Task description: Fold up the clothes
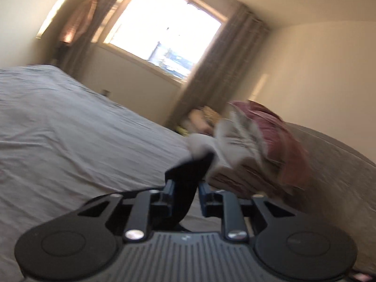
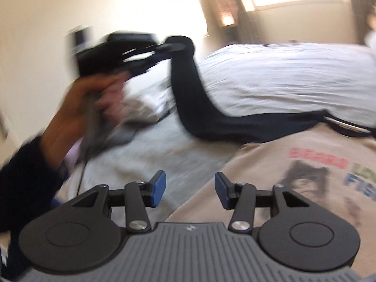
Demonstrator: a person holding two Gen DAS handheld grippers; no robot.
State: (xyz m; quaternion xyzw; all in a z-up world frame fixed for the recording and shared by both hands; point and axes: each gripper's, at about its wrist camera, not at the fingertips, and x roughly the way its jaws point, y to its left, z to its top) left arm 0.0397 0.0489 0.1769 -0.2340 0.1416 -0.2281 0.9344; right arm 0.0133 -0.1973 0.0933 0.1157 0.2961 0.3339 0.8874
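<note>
Holding the left gripper [image 2: 174, 45] up by its grey handle, the person's left hand [image 2: 94, 101] sits at the left of the right wrist view, dark sleeve [image 2: 21, 171] below it. Pretty blurry, but you can see the black garment [image 2: 188, 89] pinched at the gripper's tip, hanging down from it and trailing across the bed to the right. In the left wrist view the same black cloth [image 1: 185, 176] runs up between the left gripper's fingers, so it's clamped on that.

Moving right, the bed [image 2: 282, 75] is covered in a light grey sheet. The right gripper [image 2: 190, 188] hangs in the foreground with its blue pads [image 2: 158, 188] spread apart and nothing between them. Under and to the right of it lies a beige T-shirt [image 2: 270, 164] with a printed graphic and coloured lettering, flat on the bed, the black garment's far end touching its upper edge.

Left wrist view also shows a stack of folded clothes [image 1: 253, 145] on the bed at right, grey and maroon, too smeared to tell pieces apart. Window [image 1: 164, 23] with curtains behind.
</note>
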